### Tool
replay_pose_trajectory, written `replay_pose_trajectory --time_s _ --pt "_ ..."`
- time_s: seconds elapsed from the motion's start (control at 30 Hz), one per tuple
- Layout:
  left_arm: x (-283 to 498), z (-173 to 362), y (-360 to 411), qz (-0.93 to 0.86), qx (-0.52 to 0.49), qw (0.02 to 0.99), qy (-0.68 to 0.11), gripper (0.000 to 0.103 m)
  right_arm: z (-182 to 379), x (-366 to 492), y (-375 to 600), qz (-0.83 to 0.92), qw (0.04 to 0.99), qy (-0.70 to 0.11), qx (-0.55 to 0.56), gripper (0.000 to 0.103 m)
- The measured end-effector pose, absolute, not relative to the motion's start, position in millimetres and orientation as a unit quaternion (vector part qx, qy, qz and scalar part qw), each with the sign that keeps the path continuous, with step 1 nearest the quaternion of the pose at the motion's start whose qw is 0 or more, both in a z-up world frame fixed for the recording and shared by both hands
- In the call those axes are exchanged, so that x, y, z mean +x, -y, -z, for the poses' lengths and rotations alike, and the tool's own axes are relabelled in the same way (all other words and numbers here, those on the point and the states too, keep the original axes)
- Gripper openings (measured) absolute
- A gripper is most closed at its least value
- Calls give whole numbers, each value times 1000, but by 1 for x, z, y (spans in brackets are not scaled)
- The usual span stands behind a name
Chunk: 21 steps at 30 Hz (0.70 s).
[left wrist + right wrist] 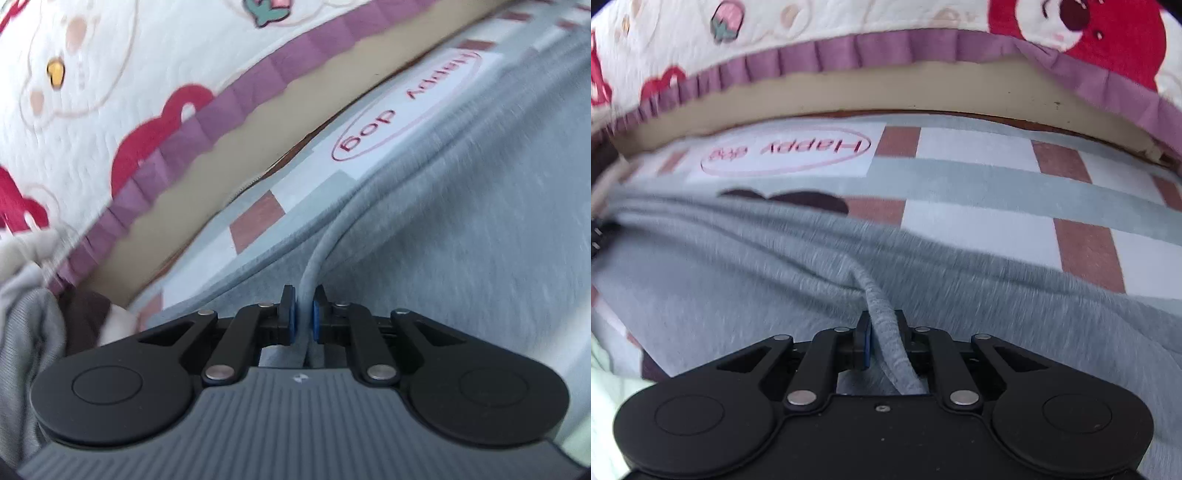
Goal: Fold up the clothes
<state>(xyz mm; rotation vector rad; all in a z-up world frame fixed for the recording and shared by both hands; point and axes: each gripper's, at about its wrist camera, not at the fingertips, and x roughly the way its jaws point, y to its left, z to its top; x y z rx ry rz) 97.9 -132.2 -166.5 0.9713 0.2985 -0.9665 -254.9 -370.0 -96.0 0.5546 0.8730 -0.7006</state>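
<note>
A grey knit garment (461, 229) lies spread over a checked blanket (258, 221). My left gripper (304, 295) is shut on a raised fold of the garment's edge, which runs up between the blue pads. In the right wrist view the same grey garment (775, 277) stretches across the lower half. My right gripper (882, 325) is shut on a pinched ridge of its cloth. The fabric looks streaked with motion blur in both views.
The checked blanket (979, 177) has white, green and brown squares and a "Happy dog" print (786, 151). Behind it stands a cream quilt with a purple ruffle (849, 51) and red bear prints (1108, 33). More grey cloth (22, 332) bunches at the left.
</note>
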Motion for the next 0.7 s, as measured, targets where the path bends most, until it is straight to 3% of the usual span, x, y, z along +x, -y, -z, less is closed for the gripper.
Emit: replay_pose_trajectory --time_s 0.43,0.7 --pt "124 157 86 449 411 762 -219 12 100 -254 356 352 804 -411 248 13" --pt "136 146 76 411 398 795 -204 24 101 -253 357 355 805 -407 245 13"
